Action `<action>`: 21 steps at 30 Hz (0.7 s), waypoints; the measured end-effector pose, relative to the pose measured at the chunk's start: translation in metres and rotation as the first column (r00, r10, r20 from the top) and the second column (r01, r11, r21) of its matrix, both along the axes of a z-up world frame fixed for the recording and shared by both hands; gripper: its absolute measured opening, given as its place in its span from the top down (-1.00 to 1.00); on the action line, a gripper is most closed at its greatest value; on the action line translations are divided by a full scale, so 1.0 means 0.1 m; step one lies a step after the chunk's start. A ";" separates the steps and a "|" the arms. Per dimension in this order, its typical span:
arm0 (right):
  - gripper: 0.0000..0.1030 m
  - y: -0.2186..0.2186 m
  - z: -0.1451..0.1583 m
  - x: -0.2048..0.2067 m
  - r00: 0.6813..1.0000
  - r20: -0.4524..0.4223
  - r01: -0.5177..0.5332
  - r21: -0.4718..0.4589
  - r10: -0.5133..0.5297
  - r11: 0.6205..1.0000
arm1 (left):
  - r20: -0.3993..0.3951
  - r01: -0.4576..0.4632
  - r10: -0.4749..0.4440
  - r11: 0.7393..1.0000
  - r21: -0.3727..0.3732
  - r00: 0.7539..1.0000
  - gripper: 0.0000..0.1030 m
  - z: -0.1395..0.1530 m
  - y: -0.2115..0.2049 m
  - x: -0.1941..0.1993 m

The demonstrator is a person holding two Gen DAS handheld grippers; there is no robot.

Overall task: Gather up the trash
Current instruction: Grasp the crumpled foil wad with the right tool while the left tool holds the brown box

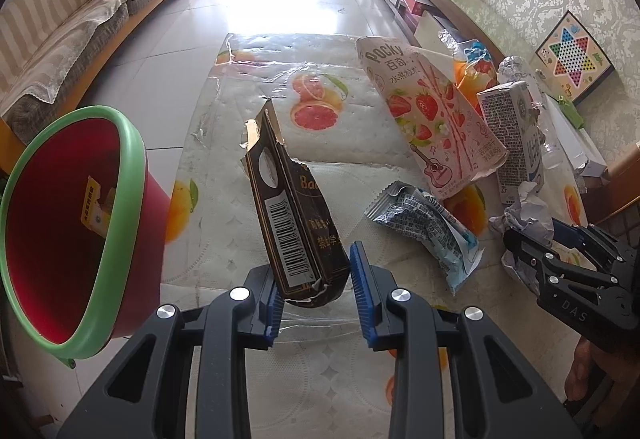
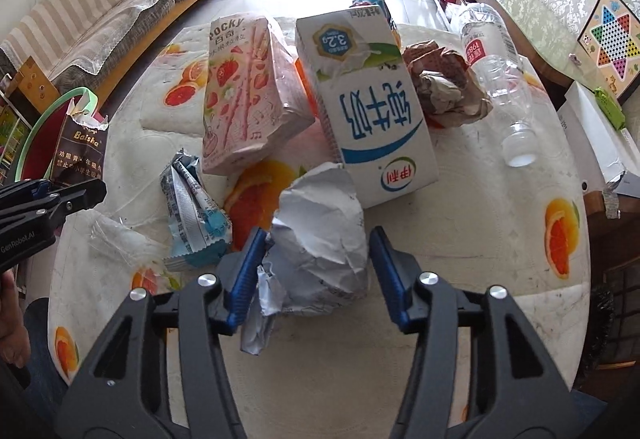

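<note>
Trash still litters the desk (image 2: 460, 223): pink snack box (image 2: 244, 95), milk carton (image 2: 376, 111), bottle (image 2: 496, 79). Left hand-held gripper (image 1: 316, 279) clamps the dark carton (image 1: 288, 207) beside the red bin (image 1: 60, 231), which seemingly holds one scrap. Right hand-held gripper (image 2: 316, 271) straddles crumpled paper (image 2: 320, 239), pads apparently not yet pressing.

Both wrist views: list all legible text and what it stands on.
"Pocky": pink strawberry box
"Baisha": dark brown pack in the left claw
"3.2g": white milk carton
"GenRobot.AI": left claw's body, right wrist view
"DAS": right claw's body
Barcode digits, small print, bottle label: unreadable.
</note>
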State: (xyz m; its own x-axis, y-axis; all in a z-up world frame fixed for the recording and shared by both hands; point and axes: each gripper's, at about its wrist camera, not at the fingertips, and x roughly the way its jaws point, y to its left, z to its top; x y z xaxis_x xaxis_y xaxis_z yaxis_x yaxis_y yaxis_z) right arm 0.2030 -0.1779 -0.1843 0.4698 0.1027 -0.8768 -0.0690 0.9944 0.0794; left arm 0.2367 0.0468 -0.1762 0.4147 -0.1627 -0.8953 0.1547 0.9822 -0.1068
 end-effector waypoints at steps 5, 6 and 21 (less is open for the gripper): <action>0.03 -0.04 0.14 -0.08 1.000 0.018 0.012 -0.007 -0.012 1.000 | 0.019 -0.002 0.002 1.000 -0.009 1.000 0.45 0.08 0.03 -0.04; 0.03 -0.03 0.19 -0.09 1.000 0.024 0.015 -0.008 -0.015 1.000 | 0.025 -0.003 0.003 1.000 -0.010 1.000 0.45 0.11 0.04 -0.06; 0.03 0.18 0.86 -0.15 0.987 0.160 0.000 -0.036 0.005 0.999 | 0.128 -0.038 0.041 0.999 -0.022 0.991 0.45 0.54 0.27 -0.25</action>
